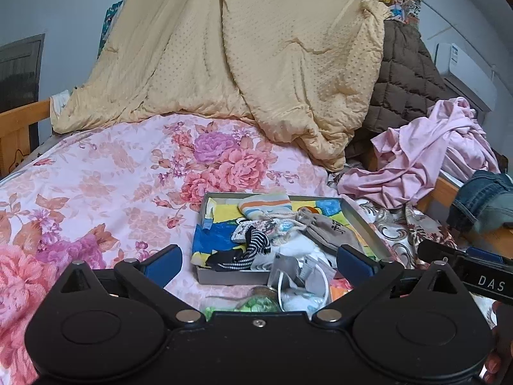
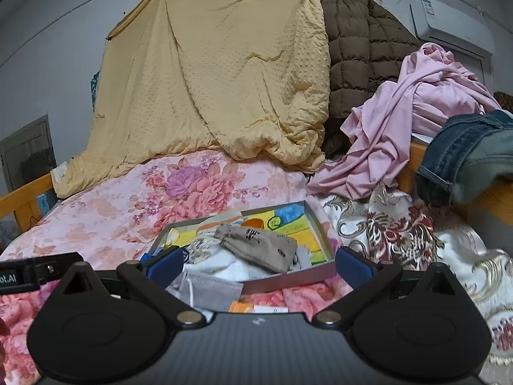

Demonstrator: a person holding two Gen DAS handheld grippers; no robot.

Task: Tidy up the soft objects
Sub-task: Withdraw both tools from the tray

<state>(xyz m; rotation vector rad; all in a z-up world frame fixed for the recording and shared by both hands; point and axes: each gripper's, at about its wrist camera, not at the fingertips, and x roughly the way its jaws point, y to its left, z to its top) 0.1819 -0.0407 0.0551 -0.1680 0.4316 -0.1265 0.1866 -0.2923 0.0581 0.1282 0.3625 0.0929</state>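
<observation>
Standing wide apart, the blue pads of the left gripper (image 1: 258, 264) frame the near end of a shallow grey box (image 1: 365, 221) without pressing on anything. The right gripper (image 2: 258, 264) is spread just as wide, its jaws empty and touching nothing.

The box lies on the bed (image 1: 96, 186) with the pink floral cover, toward its near edge and closer to the right side. Soft pieces are heaped inside it: a beige sock with dark marks (image 2: 256, 247), white cloth (image 2: 218, 266), a striped pastel sock (image 1: 266, 207) and a black-and-white striped sock (image 1: 253, 247), all on a bright painted lining. A grey face mask (image 2: 208, 285) hangs over the near wall of the box.

Only the left wrist view shows the striped socks clearly, along with a small jar of green bits (image 1: 256, 301) just in front of the box. The right wrist view shows an orange packet (image 2: 243, 306) before the box, and more of the patterned cloth (image 2: 384, 224) along the bed's right side. Both show the yellow quilt (image 1: 256, 48) at the far end and a crumpled pink garment (image 2: 400, 122) at the right edge.
</observation>
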